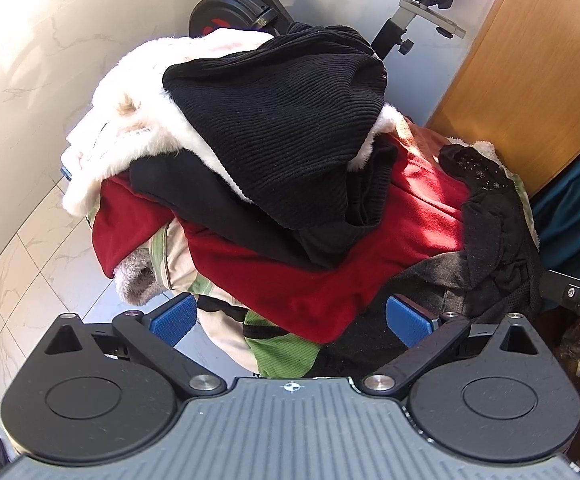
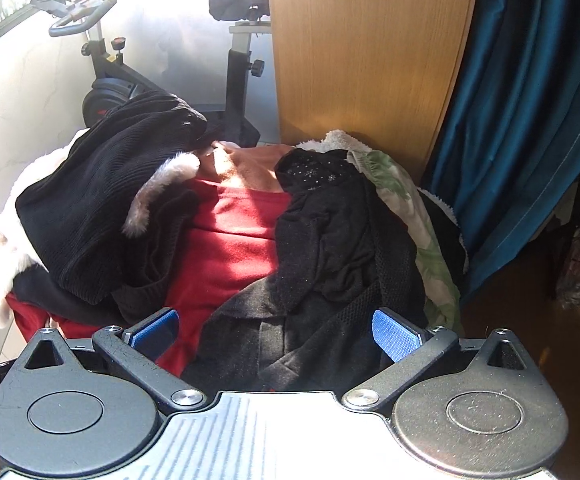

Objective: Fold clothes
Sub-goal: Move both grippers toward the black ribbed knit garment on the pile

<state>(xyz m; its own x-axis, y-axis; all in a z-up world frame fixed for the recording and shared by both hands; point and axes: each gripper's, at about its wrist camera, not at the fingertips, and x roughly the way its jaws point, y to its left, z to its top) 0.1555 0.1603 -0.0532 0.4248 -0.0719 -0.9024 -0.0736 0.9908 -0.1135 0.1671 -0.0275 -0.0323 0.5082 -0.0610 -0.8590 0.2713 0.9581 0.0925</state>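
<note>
The clothes are heaped in one tall pile just ahead of both grippers. The left gripper (image 1: 290, 320) hangs with its jaws spread wide and nothing between the blue pads (image 1: 173, 318) but air; the red top (image 1: 302, 276) and a green-striped piece (image 1: 285, 350) droop right in front of them. On top of the heap sits a black ribbed knit (image 1: 273, 120), with a white fleece (image 1: 129, 120) spilling out to the left under it.

The right gripper (image 2: 275, 334) is likewise open and holding nothing. A dark grey garment (image 2: 290, 336) lies between and just past its pads, and a black speckled piece (image 2: 322, 208) rises behind that. The red top (image 2: 233, 240) shows in the middle, and a pale leaf-print cloth (image 2: 406, 204) hangs off the right side.

Room is tight on the right: a wooden panel (image 2: 362, 52) and a teal curtain (image 2: 530, 120) stand close against the pile. An exercise bike (image 2: 109, 80) stands behind. To the left, bare tiled floor (image 1: 21, 248) lies open.
</note>
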